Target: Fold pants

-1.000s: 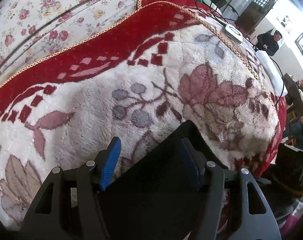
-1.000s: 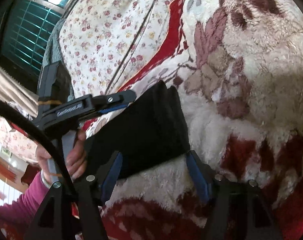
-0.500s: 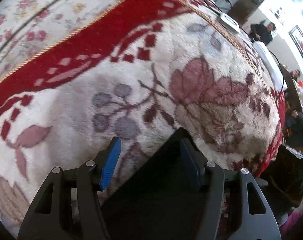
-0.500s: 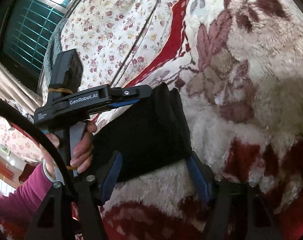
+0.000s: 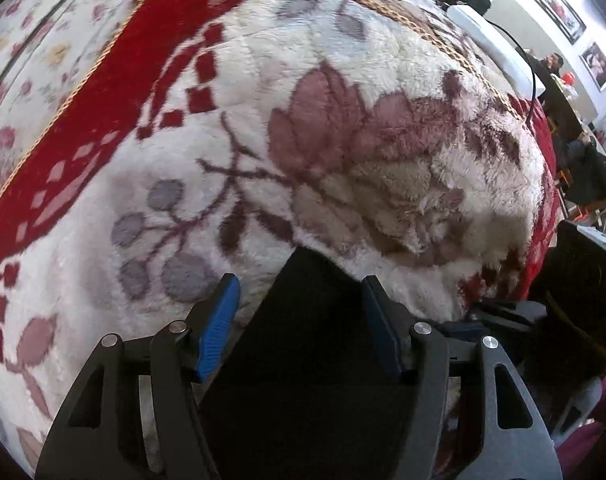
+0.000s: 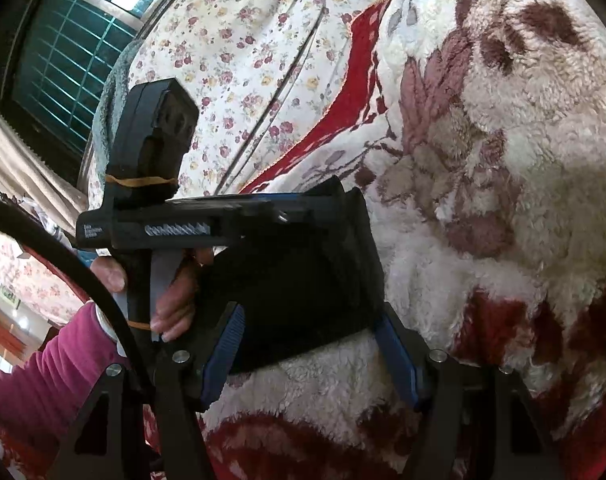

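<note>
Pants [image 5: 319,360], black and folded, are seen on the blanket [image 5: 343,160] near the bed's edge; the left hand-held gripper [image 5: 299,320] has swung across, both it and the right hand-held gripper [image 6: 307,344] released, suggesting smoothing remains.

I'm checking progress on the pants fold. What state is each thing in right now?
Black pants: folded into a compact bundle, lying on the blanket.
Left gripper: open, its fingers astride one end of the pants.
Right gripper: open, its fingers astride the pants' near edge.
Fleece blanket: spread out under the pants.
</note>
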`<state>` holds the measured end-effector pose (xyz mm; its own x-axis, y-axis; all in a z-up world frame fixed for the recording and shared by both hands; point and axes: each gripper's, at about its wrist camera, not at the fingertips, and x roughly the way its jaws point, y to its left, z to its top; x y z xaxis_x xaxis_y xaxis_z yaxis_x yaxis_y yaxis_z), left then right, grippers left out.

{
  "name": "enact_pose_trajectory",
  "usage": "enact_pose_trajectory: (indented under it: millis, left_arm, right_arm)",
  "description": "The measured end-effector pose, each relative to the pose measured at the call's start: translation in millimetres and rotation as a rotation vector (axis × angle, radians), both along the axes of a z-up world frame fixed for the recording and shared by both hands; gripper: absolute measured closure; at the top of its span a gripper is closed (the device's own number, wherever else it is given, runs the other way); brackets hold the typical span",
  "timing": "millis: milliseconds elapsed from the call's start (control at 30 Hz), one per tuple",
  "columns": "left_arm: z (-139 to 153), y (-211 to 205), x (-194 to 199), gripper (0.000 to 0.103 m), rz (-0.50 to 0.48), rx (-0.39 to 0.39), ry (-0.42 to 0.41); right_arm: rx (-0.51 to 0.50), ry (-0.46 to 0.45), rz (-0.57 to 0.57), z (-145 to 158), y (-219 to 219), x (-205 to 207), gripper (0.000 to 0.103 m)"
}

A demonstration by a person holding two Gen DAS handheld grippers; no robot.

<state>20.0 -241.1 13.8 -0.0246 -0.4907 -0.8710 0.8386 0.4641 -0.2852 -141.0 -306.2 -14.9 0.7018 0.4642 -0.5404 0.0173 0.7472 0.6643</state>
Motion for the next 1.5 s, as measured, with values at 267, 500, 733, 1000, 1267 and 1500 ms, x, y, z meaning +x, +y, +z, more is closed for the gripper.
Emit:
enact_pose_trajectory:
  millis: [267, 500, 733, 1000, 1267, 1500]
  left_arm:
    - [-0.7, -18.2, -3.9, 0.041, -0.123, 0.03, 0.015]
    - [-8.3, -16.6, 2.2, 0.041, -0.148, -0.023, 0.058]
    - [-8.0, -15.2, -1.6, 0.074, -0.141, -0.033, -0.016]
    - [21.6, 7.4, -4.4, 0.089, -0.107, -0.122, -0.031]
    - [96.9, 79.8, -11.6, 0.089, 0.013, -0.227, -0.123]
    - [126.8, 182.5, -12.0, 0.089, 0.222, -0.235, -0.182]
  right_arm:
    - [0.133, 0.006, -0.026, -6.0, -6.6, -18.8, 0.036]
    - [0.075, -0.017, -0.003, -5.4, 0.3, 1.6, 0.037]
    - [0.08, -0.008, 0.036, -10.8, -3.0, 23.6, 0.085]
    - [0.031, -0.079, 0.069, 22.8, 7.5, 22.0, 0.09]
    - [0.008, -0.24, 0.183, 92.3, 43.7, 21.3, 0.09]
    - [-0.039, -0.314, 0.419, 128.2, 126.7, 42.4, 0.09]
